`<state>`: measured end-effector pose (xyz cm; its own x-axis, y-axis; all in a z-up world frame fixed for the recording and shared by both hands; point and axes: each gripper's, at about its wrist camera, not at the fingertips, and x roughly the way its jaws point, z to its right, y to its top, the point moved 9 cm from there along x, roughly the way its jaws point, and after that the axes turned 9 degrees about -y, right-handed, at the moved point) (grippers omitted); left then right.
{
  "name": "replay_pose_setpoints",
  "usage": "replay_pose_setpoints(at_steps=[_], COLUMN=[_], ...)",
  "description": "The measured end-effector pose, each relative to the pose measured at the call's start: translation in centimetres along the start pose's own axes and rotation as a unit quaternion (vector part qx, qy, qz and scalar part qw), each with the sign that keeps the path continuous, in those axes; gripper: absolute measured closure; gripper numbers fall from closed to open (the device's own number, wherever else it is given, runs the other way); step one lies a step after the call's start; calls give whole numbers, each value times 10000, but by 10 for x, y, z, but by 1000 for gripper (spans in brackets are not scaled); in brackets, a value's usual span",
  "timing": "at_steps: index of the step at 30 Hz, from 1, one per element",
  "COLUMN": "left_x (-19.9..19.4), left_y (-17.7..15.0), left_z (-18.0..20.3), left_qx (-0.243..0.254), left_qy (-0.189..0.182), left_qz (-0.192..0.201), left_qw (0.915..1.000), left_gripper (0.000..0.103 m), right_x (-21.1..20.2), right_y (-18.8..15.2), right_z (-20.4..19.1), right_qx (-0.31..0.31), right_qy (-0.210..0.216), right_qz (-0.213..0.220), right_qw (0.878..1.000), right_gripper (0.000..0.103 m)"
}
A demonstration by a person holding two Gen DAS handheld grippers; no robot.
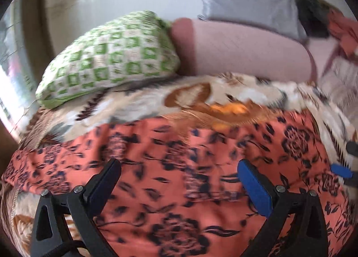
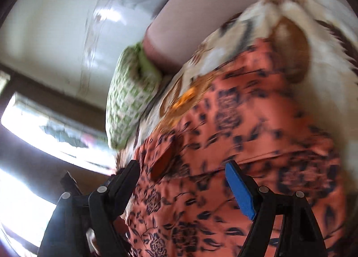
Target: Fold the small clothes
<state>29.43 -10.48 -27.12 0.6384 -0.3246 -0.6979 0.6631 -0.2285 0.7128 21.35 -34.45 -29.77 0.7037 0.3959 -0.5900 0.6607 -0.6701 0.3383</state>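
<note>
From the left wrist, the left gripper [image 1: 179,176] hangs spread wide, holding nothing, over the orange flowered garment [image 1: 201,190] lying on the patterned blanket [image 1: 138,105] below a green pillow [image 1: 111,55]. From the right wrist, the right gripper [image 2: 182,177] is likewise spread above the garment. It looks thin, light and floppy; an edge or corner seems best to pinch. No readable writing anywhere.

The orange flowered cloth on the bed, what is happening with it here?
A person holds two grippers above the orange flowered garment, which lies spread on a patterned blanket. The left gripper and the right gripper are both open and grip nothing. A green checked pillow lies behind. The pictures are blurred, and no finished fold shows.
</note>
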Motion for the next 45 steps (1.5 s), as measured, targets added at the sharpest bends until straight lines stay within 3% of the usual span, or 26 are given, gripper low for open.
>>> replay_pose_setpoints(at_steps=[4, 7, 9, 10, 12, 14, 16, 17, 19, 20, 22, 24, 27, 28, 32, 35, 38, 41, 43, 44, 45], left_x=[30, 51, 62, 63, 57, 47, 36, 28, 16, 10, 10, 13, 17, 20, 26, 34, 44, 62, 65, 63, 61], left_y=[-5, -15, -21, -22, -21, -19, -22, -24, -22, -16, -5, -4, -10, -13, -20, -27, -27, -26, -27, -24, -21], left_z=[16, 10, -5, -18, -43, -74, -104, -118, -127, -123, -100, -69, -24, -6, 28, 27, 14, -1, -8, -12, -16], left_qx=[247, 255, 66, -178, -552, -749, -1039, -1264, -1536, -1564, -1296, -1059, -766, -526, 308, 415, 146, -111, -337, -478, -585], left_qy=[295, 523, 915, 1036, 1310, 1839, 2282, 2365, 2217, 1986, 1357, 611, -214, -237, 278, 303, 301, 188, 48, -43, -119], left_qz=[-255, -516, -789, -792, -734, -708, -723, -695, -495, -339, -294, -407, -580, -658, -747, -827, -849, -1063, -1045, -981, -937], left_qw=[9989, 9970, 9927, 9913, 9871, 9775, 9654, 9609, 9617, 9669, 9818, 9917, 9951, 9962, 9963, 9952, 9958, 9941, 9939, 9940, 9938], left_gripper=[0, 0, 2, 5, 23, 31, 32, 32, 32, 32, 31, 24, 18, 18, 18, 18, 21, 66, 74, 90, 93], right_x=[-6, -4, 1, 4, 12, 27, 50, 55, 52, 53, 56, 58, 55, 51, 47, 47, 46, 48, 49, 50, 50], right_y=[20, 34, 43, 46, 51, 52, 44, 42, 45, 44, 41, 40, 39, 37, 36, 37, 38, 39, 39, 39, 39], right_z=[26, 32, 33, 34, 35, 41, 63, 66, 61, 59, 56, 55, 61, 62, 61, 59, 60, 59, 58, 58, 58], right_qx=[572, 698, 721, 757, 795, 720, 716, 680, 560, 474, 295, 240, 404, 489, 411, 341, 373, 297, 273, 276, 275], right_qy=[137, 55, 57, 70, 68, -313, -1109, -1137, -1171, -1230, -1273, -1194, -911, -858, -876, -883, -903, -962, -973, -974, -973], right_qz=[158, 118, 169, 153, 64, -23, -421, -470, -395, -434, -425, -373, -269, -248, -249, -272, -269, -260, -263, -264, -264], right_qw=[9981, 9975, 9972, 9970, 9968, 9969, 9904, 9901, 9908, 9903, 9905, 9919, 9947, 9948, 9950, 9951, 9949, 9946, 9945, 9945, 9945], right_gripper=[24, 35, 43, 45, 46, 46, 45, 48, 48, 47, 46, 46, 46, 46, 46, 46, 46, 45, 45, 45, 45])
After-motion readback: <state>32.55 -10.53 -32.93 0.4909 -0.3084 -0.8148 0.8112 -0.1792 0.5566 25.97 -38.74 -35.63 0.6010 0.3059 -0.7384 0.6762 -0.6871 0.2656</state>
